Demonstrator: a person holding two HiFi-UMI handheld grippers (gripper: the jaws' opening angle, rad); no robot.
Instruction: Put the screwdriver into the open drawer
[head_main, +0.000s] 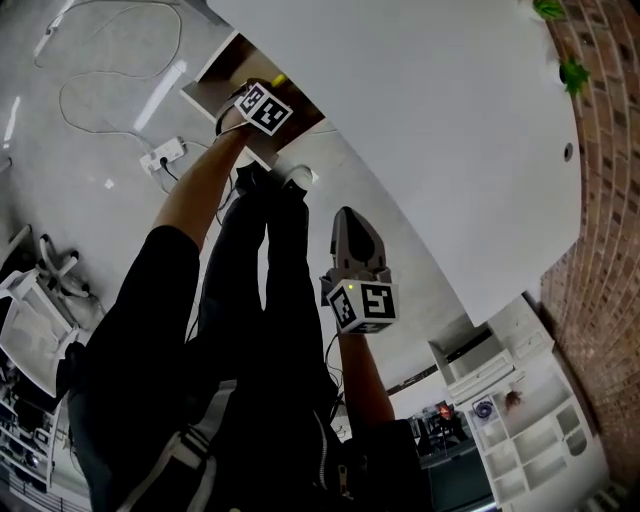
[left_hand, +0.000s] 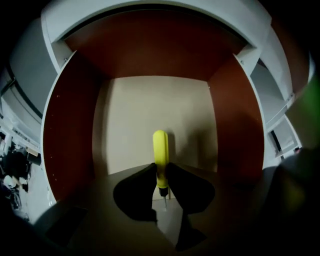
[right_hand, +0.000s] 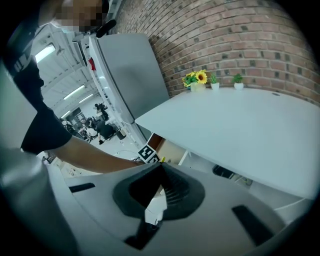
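The yellow-handled screwdriver (left_hand: 160, 150) stands between the jaws of my left gripper (left_hand: 161, 167), which is shut on it, metal tip toward the camera. It is held inside the open drawer (left_hand: 135, 115), which has brown side walls and a pale bottom. In the head view the left gripper (head_main: 275, 90) reaches into the drawer (head_main: 212, 75) under the white table, and a bit of the yellow screwdriver (head_main: 281, 78) shows. My right gripper (head_main: 347, 215) hangs shut and empty over the floor, well back from the drawer. In the right gripper view its jaws (right_hand: 161, 166) meet, pointing toward the drawer (right_hand: 170, 150).
The white tabletop (head_main: 430, 130) overhangs the drawer. A brick wall (head_main: 600, 220) runs along the right. A power strip (head_main: 165, 153) with cables lies on the floor left of the drawer. A white shelf unit (head_main: 520, 420) stands at the lower right, a chair (head_main: 30, 320) at the left.
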